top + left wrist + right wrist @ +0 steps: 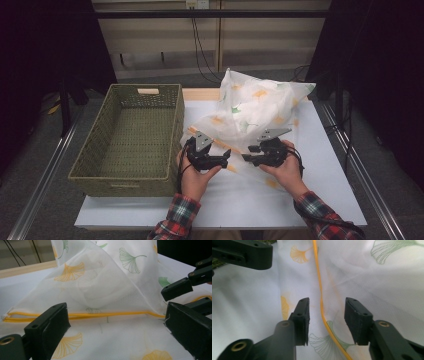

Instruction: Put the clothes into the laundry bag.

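A white mesh bag (255, 107) printed with green and orange ginkgo leaves lies bunched on the white table (250, 200). Both hand-held grippers meet at its near edge. My left gripper (226, 156) stands open; in the left gripper view (116, 315) its jaws are wide apart over the bag's yellow zipper (105, 314), touching nothing. My right gripper (248, 154) faces it from the right. In the right gripper view (327, 302) its jaws are apart with the yellow zipper (318, 272) running between them, and the pads do not press on it.
A green woven basket (175, 130) stands empty at the table's left, close to the left hand. Bare white tabletop lies in front of and to the right of the bag. Dark frames and cables stand behind the table.
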The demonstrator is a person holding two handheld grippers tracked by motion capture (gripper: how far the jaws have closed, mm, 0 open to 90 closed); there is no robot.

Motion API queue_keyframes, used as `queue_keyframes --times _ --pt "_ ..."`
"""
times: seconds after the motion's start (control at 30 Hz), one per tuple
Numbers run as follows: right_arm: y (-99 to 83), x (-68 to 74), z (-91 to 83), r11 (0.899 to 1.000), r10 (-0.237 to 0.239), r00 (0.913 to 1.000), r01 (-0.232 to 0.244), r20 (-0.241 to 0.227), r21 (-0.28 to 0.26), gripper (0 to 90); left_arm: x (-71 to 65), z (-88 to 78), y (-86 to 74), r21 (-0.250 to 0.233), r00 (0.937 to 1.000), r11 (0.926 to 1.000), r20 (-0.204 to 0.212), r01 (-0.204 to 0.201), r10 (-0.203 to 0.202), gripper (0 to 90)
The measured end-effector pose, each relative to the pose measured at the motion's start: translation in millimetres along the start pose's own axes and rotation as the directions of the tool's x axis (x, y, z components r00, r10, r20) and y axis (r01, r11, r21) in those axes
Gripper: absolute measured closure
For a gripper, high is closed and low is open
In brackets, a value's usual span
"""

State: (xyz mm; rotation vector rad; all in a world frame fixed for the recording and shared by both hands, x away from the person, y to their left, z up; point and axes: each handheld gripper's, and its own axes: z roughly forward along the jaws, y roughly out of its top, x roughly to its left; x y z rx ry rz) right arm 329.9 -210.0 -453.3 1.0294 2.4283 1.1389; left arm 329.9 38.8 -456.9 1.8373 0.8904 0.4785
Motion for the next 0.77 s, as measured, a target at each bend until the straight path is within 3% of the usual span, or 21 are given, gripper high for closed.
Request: queue_keyframes --times 0.27,0.43,0.57,0.77 --pt "-8.4 -4.9 -23.2 0.999 0.005 0.9999 -0.005 0.015 -0.044 33.0 -1.0 -0.9 -0.3 0.0 0.9999 1.0 0.015 0.004 -0.004 5.3" --pt "-16.4 -6.5 -35.9 0.997 0.005 0.9999 -0.004 0.016 -0.082 28.8 -1.9 -1.6 -0.5 -0.001 0.9999 1.0 0.009 0.006 -0.006 5.3" --pt "-27.8 -5.7 -48.3 0.997 -0.014 0.9988 0.018 0.047 -0.072 21.6 -2.2 -0.9 -1.8 0.01 0.9999 0.9999 0.011 0.01 -0.01 4.9" --pt "-45.4 -8.2 -61.5 0.993 0.04 0.9979 -0.035 0.05 -0.112 15.9 -3.1 0.0 -2.2 0.012 0.9996 0.9999 0.027 0.001 -0.001 3.9"
